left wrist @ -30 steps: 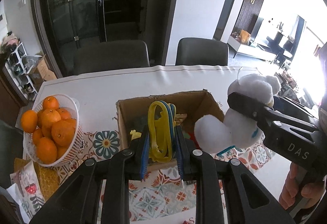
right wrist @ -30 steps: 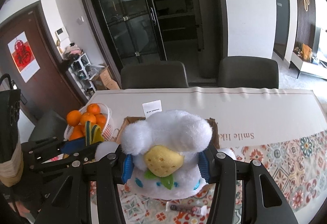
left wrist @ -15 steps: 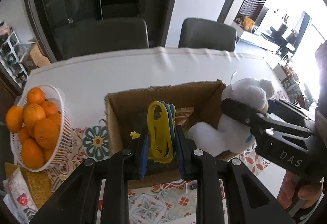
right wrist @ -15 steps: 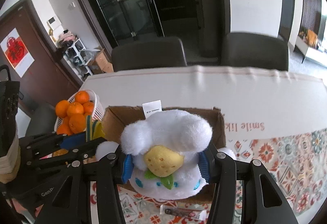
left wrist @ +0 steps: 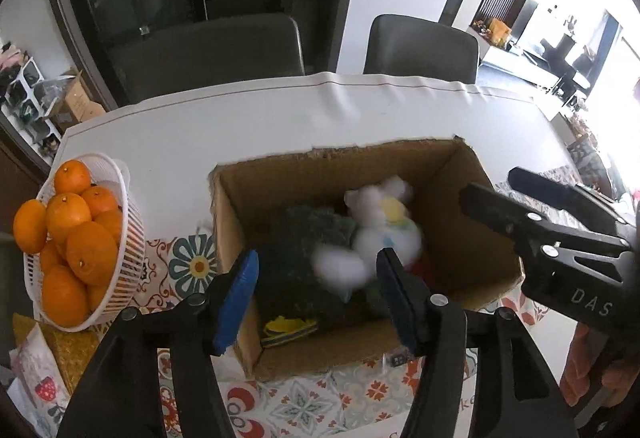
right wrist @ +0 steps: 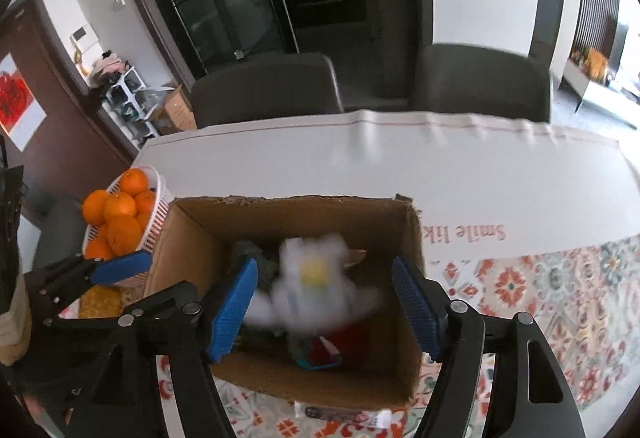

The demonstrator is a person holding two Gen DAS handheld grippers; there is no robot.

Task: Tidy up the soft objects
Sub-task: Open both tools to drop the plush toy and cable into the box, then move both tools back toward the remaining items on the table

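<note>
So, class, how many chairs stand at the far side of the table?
2: a chair behind the table's far edge on the left, and a second chair to its right. Others may be out of view.

You see a white plush toy (right wrist: 316, 286) with a yellow face patch in the brown cardboard box (right wrist: 400, 226), beside a dark green fuzzy item (left wrist: 304, 234). Your gripper pads (left wrist: 236, 302) are blue, the oranges (left wrist: 80, 238) fill a white basket (left wrist: 132, 214), and the tablecloth (right wrist: 540, 286) carries red and teal floral tiles.
</note>
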